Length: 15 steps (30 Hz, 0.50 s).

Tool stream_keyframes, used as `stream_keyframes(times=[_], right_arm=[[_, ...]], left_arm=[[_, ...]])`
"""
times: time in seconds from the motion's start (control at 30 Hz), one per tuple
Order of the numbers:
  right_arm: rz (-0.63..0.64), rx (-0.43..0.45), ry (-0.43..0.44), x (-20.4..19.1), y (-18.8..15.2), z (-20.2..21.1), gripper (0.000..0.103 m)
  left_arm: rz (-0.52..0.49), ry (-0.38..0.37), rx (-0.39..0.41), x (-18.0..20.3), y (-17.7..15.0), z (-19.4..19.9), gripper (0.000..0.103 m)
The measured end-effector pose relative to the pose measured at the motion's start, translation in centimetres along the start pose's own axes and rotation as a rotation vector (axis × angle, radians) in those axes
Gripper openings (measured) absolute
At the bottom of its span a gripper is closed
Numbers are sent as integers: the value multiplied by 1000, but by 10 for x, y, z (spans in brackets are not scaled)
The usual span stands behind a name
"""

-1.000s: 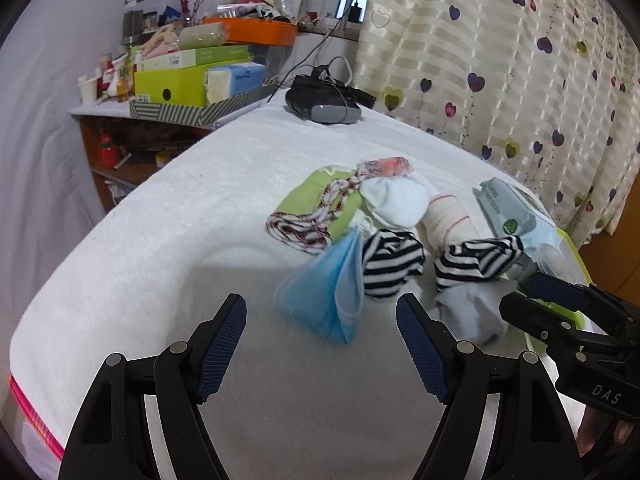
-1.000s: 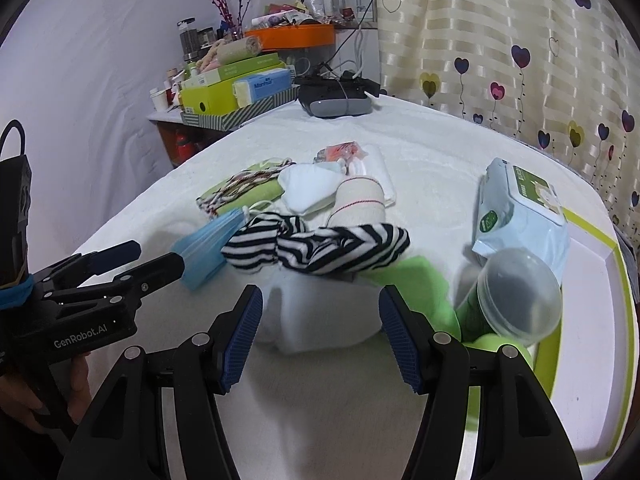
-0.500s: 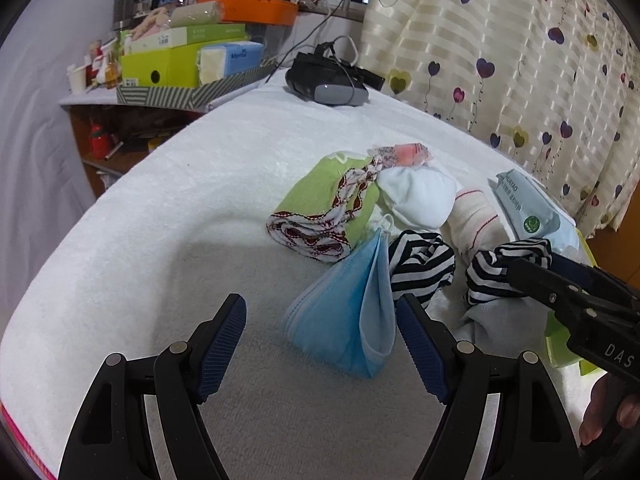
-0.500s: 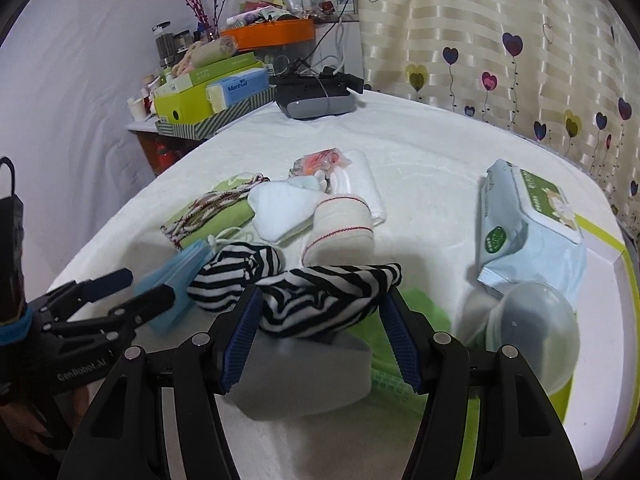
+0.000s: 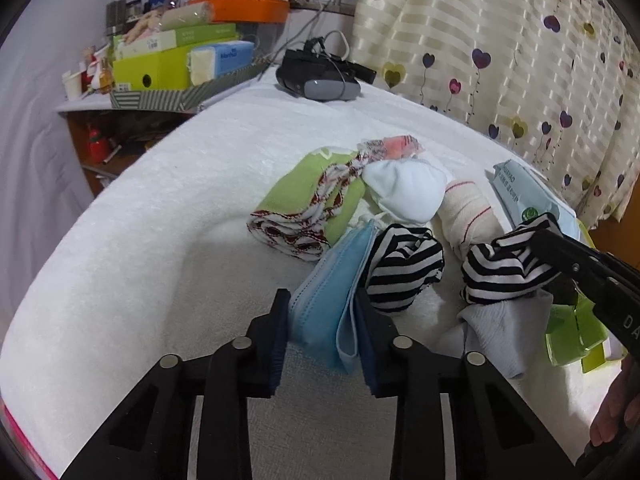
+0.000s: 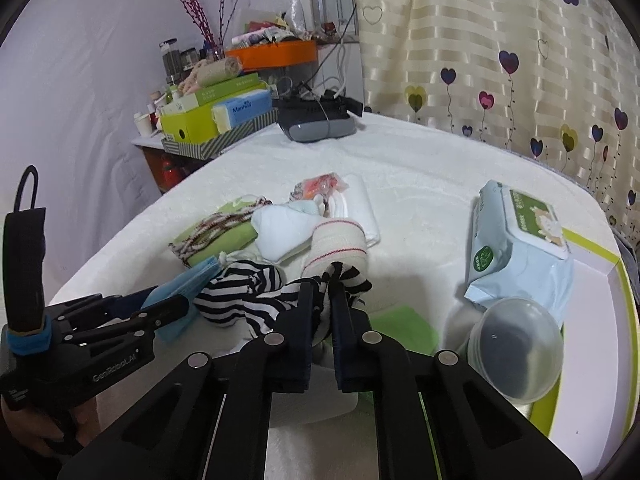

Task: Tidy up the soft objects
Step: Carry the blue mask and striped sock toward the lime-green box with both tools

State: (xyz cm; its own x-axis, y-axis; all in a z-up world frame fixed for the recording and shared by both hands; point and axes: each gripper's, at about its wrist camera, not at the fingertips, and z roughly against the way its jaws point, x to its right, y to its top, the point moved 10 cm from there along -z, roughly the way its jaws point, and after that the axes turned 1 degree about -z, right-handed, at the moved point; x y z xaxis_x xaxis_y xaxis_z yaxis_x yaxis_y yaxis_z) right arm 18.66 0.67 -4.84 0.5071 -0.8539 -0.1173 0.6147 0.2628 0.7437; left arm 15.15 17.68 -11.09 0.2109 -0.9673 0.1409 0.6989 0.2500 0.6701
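While the two hand-held grippers work side by side over the white fleece-covered table [image 5: 152,216], each is clamped on a different soft item. The left gripper [image 5: 322,312] has its blue-padded fingers [image 5: 280,320] pressed against both faces of a folded light-blue disposable face mask [image 5: 332,300], which stands on edge between them. The right gripper [image 6: 322,300] has its fingers drawn narrow around one end of a black-and-white striped fabric piece [image 6: 256,300]; the rest of that piece trails to the left, its bunched end lying just beside the mask.

Behind these two items lies a cluster of soft goods:
- a folded green cloth with red-and-white patterned trim [image 5: 308,208], far left of the cluster;
- a white moulded cup mask [image 5: 406,190], touching the green cloth;
- a cream rolled elastic bandage with a red line [image 6: 336,244], just right of the cup mask;
- a grey-white folded cloth [image 5: 504,324], lying under the striped piece.

A pale-blue pack of wet wipes with a green label [image 6: 520,248] rests at the right, against a white tray with a lime-green rim [image 6: 592,240]. A clear plastic domed container [image 6: 512,348] sits in front of the pack; whether it touches the pack cannot be determined from this view. A black-and-grey headset [image 6: 316,120] lies at the far edge of the table.
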Motion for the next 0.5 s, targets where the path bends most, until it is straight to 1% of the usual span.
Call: stream_keyframes(times=[0.2,0.5], right_arm=[[12,47,14,-5,6,19,8],[19,111,33,-11,12,50,8]], left_arm=[[0,2,35,2,0,16,23],[12,7,99,2,4,48,22]])
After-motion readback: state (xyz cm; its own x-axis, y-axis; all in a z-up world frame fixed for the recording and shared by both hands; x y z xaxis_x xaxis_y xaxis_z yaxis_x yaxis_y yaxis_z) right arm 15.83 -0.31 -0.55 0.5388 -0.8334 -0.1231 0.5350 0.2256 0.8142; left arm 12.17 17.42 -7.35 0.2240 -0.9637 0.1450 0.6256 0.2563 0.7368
